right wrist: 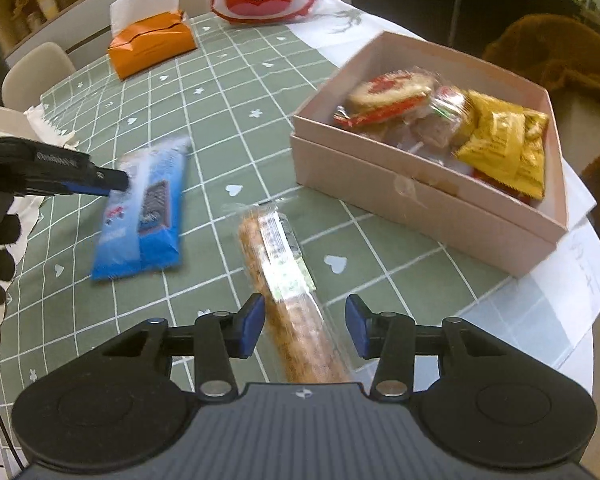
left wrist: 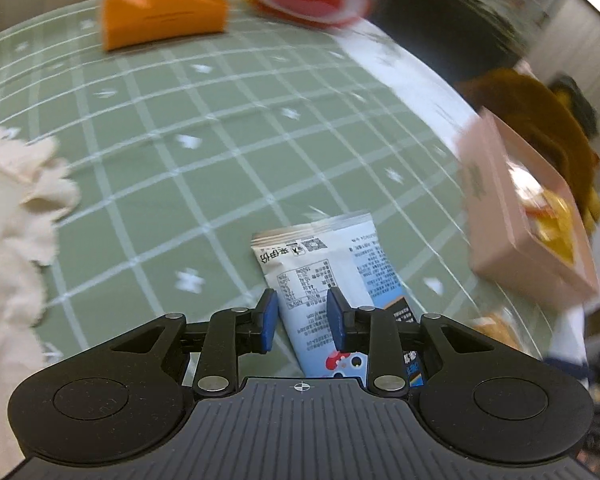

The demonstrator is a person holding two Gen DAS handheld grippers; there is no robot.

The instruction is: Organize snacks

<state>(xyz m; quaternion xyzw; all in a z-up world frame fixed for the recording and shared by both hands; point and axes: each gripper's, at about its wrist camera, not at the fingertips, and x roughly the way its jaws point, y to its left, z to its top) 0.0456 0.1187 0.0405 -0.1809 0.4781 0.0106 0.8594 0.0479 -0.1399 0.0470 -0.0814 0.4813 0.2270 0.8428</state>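
Snacks are partly sorted, as I read it.

From my left wrist camera, the blue-and-white snack packet [left wrist: 336,280] lies on the green checked tablecloth [left wrist: 180,120], its near part running between the left gripper [left wrist: 303,322]. The pads look close to the wrapper, but I cannot tell whether they press on it. The pink box [left wrist: 512,216] is smeared by blur at the right edge, and only a yellow patch of its contents shows. An orange tissue pack [left wrist: 162,8] sits at the far side.

From my right wrist camera, the pink box already holds several wrapped snacks, yellow packets [right wrist: 500,140] among them. The right gripper [right wrist: 305,326] has a clear-wrapped grain bar [right wrist: 288,280] between its fingers; a gap shows at the right pad, so I judge it not yet pinched. Both the bar and the blue packet are left to box. The bar's near end is hidden under the gripper body.
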